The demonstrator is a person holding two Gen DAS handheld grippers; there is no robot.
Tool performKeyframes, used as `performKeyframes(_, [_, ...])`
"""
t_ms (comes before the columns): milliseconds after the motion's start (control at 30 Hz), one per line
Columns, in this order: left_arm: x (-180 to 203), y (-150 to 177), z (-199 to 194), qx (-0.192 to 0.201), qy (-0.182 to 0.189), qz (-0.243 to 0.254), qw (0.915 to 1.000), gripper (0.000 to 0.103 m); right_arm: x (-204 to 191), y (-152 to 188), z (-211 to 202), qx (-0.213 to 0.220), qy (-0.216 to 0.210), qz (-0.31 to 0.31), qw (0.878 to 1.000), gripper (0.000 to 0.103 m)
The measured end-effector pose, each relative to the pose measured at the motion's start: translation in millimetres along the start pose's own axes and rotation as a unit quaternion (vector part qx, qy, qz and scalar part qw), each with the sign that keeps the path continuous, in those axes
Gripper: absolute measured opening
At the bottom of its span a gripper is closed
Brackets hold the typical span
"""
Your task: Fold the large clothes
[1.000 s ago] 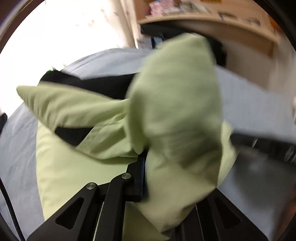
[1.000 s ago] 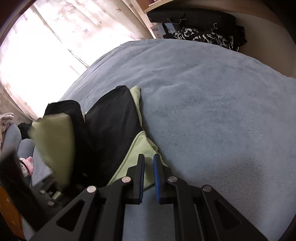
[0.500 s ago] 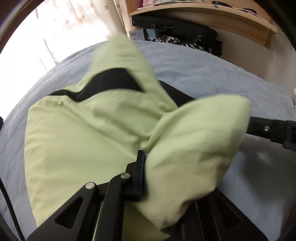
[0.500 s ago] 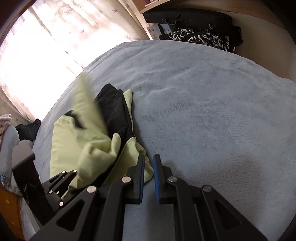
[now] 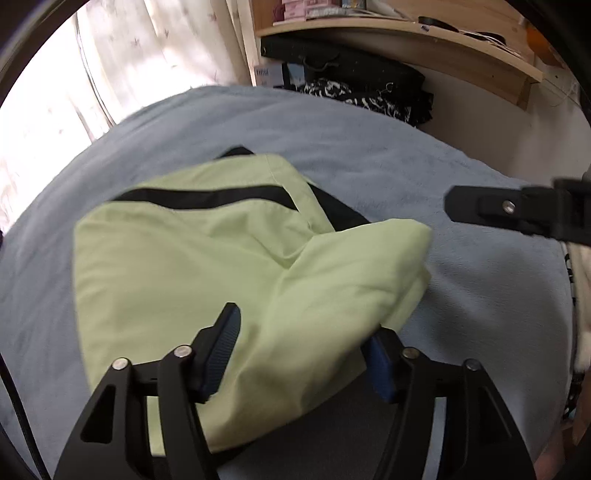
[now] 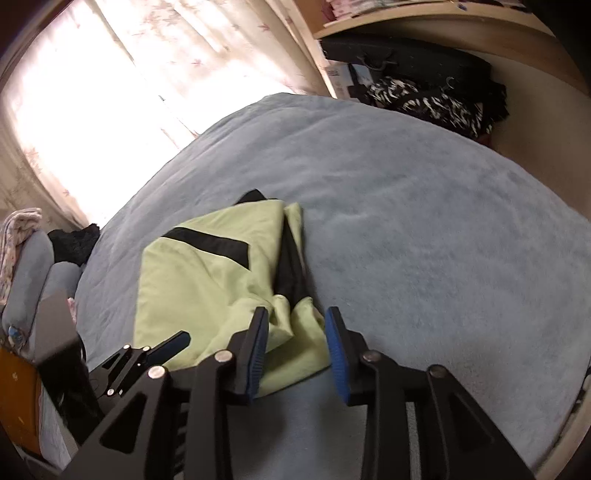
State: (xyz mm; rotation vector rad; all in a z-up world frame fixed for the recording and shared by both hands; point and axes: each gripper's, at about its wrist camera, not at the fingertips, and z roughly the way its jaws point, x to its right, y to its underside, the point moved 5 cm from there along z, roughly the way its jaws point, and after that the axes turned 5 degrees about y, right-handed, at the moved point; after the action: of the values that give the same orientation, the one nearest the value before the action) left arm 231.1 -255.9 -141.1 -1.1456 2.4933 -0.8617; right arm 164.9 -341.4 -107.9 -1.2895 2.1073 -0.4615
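Note:
A light green garment (image 5: 192,266) with black panels lies folded on the grey-blue bed cover (image 5: 369,158). It also shows in the right wrist view (image 6: 210,280). My left gripper (image 5: 306,339) is open, and the garment's near fold lies loose between its fingers. My right gripper (image 6: 295,328) is open just above the garment's near right corner. The right gripper shows as a black bar in the left wrist view (image 5: 517,214). The left gripper shows at lower left in the right wrist view (image 6: 147,354).
A wooden shelf (image 5: 424,33) with small items runs along the far wall. Dark bags and patterned clothes (image 6: 424,99) lie under it past the bed. A bright curtained window (image 6: 110,92) is on the left. Pillows (image 6: 33,280) lie at the left edge.
My left gripper carried the raised green part over and laid it down, then opened and let go. My right gripper went from shut to open. The garment now lies flatter and more compact.

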Motion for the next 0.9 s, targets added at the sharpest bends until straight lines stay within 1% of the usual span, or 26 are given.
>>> performKeyframes(133, [-5.2, -1.3, -22.5, 0.008, -0.001, -0.004, 1.0000, 0.064, -7.4, -5.6, -5.5, -0.009, -0.015, -0.010, 1.000, 0.033])
performKeyframes(267, [-28.1, 2.1, -49.1, 0.016, 0.004, -0.041, 0.9990, 0.065, -14.2, -12.4, -7.3, -0.024, -0.024, -0.029, 0.999, 0.033])
performKeyframes(300, [-36.2, 3.7, -54.9, 0.017, 0.004, -0.051, 0.9985, 0.065, -14.9, -15.0, -7.4, -0.029, -0.026, -0.032, 0.999, 0.034])
performKeyframes(333, [-44.8, 5.9, -59.5, 0.018, 0.005, -0.063, 0.9978, 0.065, -14.5, -16.5, -7.5, -0.034, -0.029, -0.032, 0.999, 0.037])
performKeyframes(433, [-78.4, 16.7, -73.5, 0.018, 0.005, -0.109, 0.9939, 0.065, -12.4, -23.3, -4.6, -0.055, -0.059, -0.018, 0.997, 0.040])
performKeyframes(467, [-87.2, 19.1, -71.8, 0.017, 0.004, -0.120, 0.9927, 0.065, -12.4, -25.5, -1.2, -0.064, -0.067, -0.014, 0.996, 0.044])
performKeyframes(533, [-107.7, 27.7, -71.4, 0.013, 0.002, -0.148, 0.9889, 0.065, -11.7, -27.7, 10.3, -0.085, -0.078, -0.003, 0.993, 0.049])
performKeyframes(567, [-119.4, 33.2, -69.5, 0.009, 0.003, -0.168, 0.9858, 0.065, -11.8, -27.9, 16.5, -0.095, -0.087, 0.003, 0.992, 0.049])
performKeyframes(633, [-137.8, 43.1, -65.2, 0.005, 0.018, -0.205, 0.9786, 0.065, -13.6, -25.4, 36.0, -0.131, -0.108, 0.015, 0.985, 0.049])
performKeyframes(700, [-148.4, 50.5, -59.8, 0.000, 0.033, -0.228, 0.9730, 0.065, -15.7, -20.9, 55.7, -0.163, -0.116, 0.021, 0.980, 0.049])
performKeyframes(800, [-158.2, 59.4, -48.4, -0.010, 0.050, -0.250, 0.9670, 0.065, -20.0, -14.3, 81.4, -0.203, -0.118, 0.016, 0.972, 0.049])
performKeyframes(900, [-163.7, 64.8, -37.3, -0.018, 0.058, -0.262, 0.9633, 0.065, -26.3, -10.4, 92.4, -0.225, -0.126, 0.009, 0.966, 0.049])
